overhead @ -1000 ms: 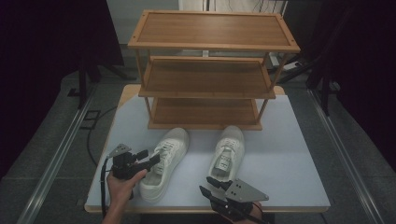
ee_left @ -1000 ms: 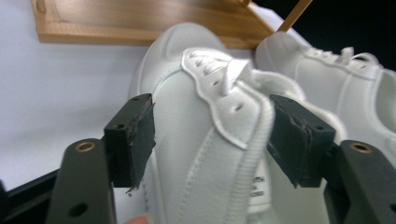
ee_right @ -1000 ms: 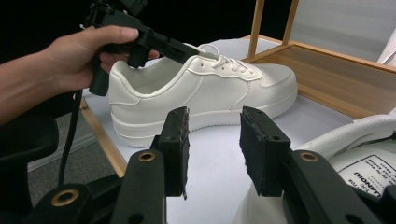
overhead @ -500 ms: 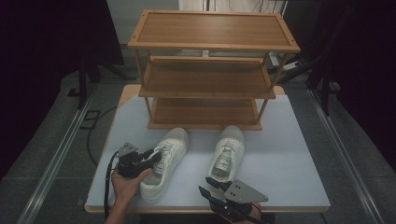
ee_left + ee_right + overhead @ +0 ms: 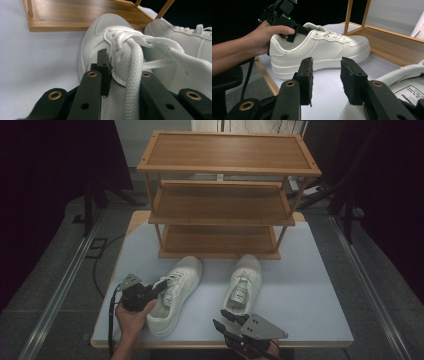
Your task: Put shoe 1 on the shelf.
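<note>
Toe of the left white leather sneaker (image 5: 176,294) points at the three-tier wooden shoe rack (image 5: 220,202); the left claw (image 5: 159,289) has just clamped its collar on the desk (image 5: 310,285). The right claw (image 5: 224,319) gapes, empty, by the other white sneaker (image 5: 243,282).

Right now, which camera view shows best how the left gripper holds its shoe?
The right gripper view: the left gripper clamps the left shoe at its collar, seen side-on. High view shows it small; left gripper view shows laces close up.

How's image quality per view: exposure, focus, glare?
High view: dim, dark surround, table evenly lit, sharp. Left gripper view: bright, the laces and left tongs near the lens soft. Right gripper view: left shoe crisp against black, right tongs slightly blurred; no glare.
</note>
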Demonstrator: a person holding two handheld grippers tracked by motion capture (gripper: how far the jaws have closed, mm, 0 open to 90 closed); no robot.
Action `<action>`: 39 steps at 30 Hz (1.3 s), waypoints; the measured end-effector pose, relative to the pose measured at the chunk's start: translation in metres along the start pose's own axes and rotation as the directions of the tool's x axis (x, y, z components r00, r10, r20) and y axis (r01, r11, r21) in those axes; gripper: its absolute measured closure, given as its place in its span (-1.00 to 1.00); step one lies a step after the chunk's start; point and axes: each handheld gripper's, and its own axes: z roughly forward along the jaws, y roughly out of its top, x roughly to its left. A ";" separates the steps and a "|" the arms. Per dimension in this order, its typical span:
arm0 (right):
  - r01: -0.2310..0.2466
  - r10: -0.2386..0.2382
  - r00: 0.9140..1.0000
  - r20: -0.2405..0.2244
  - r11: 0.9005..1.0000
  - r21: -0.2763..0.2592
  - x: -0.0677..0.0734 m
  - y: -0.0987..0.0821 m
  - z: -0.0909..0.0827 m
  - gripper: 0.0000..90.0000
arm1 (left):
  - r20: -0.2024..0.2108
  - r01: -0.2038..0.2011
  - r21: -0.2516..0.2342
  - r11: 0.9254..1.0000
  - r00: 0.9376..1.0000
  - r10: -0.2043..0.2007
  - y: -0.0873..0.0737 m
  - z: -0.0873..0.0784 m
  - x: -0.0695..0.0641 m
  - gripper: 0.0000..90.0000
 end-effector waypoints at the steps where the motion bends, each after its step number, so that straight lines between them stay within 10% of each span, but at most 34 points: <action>1: 0.000 0.000 1.000 0.000 1.000 0.000 0.000 0.000 0.000 0.37 | 0.009 0.007 -0.003 1.000 1.000 -0.006 0.000 -0.001 0.001 0.79; 9: 0.005 -0.005 1.000 0.000 1.000 -0.022 0.003 0.004 -0.004 0.37 | 0.102 0.088 -0.076 0.993 0.992 -0.080 0.001 -0.013 0.008 0.79; 20: 0.000 0.000 1.000 0.004 0.999 -0.051 0.005 0.008 -0.009 0.37 | 0.210 0.187 -0.180 0.966 0.966 -0.147 0.008 -0.033 0.006 0.80; 39: -0.012 0.012 1.000 0.009 0.997 -0.075 0.004 0.010 -0.013 0.37 | 0.288 0.221 -0.229 0.948 0.946 -0.151 0.018 -0.042 -0.006 0.80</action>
